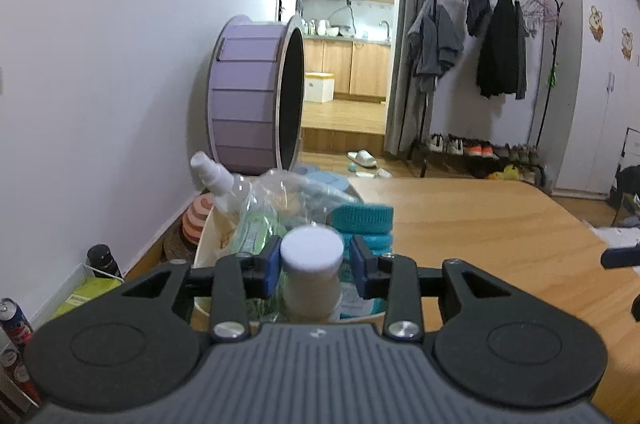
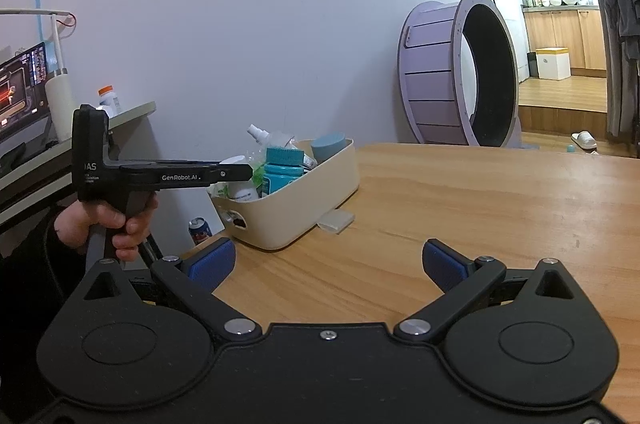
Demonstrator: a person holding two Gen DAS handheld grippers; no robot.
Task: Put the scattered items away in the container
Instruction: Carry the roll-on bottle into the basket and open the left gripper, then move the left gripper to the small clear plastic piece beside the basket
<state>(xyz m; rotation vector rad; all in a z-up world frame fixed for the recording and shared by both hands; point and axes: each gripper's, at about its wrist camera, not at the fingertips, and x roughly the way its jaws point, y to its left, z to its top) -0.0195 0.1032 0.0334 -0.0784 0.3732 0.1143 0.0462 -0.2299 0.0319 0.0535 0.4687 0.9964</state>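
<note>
A white-capped bottle [image 1: 312,264] stands upright between the blue pads of my left gripper [image 1: 316,266], over the cream container [image 1: 204,236]. A thin gap shows beside the right pad, so the jaws stand slightly apart from the cap. The container [image 2: 312,208] also holds a teal-capped bottle [image 1: 362,220], a spray bottle [image 1: 216,176] and a plastic bag. In the right wrist view my left gripper [image 2: 240,171] reaches level over the container's near end. My right gripper [image 2: 328,264] hovers open above the wooden table [image 2: 480,208], nothing between its fingers.
A small flat cream piece [image 2: 336,220] lies on the table against the container. A purple cat wheel [image 2: 460,72] stands on the floor by the wall. Drink cans [image 1: 14,320] and a box sit left of the table. A hand [image 2: 120,224] holds the left gripper's handle.
</note>
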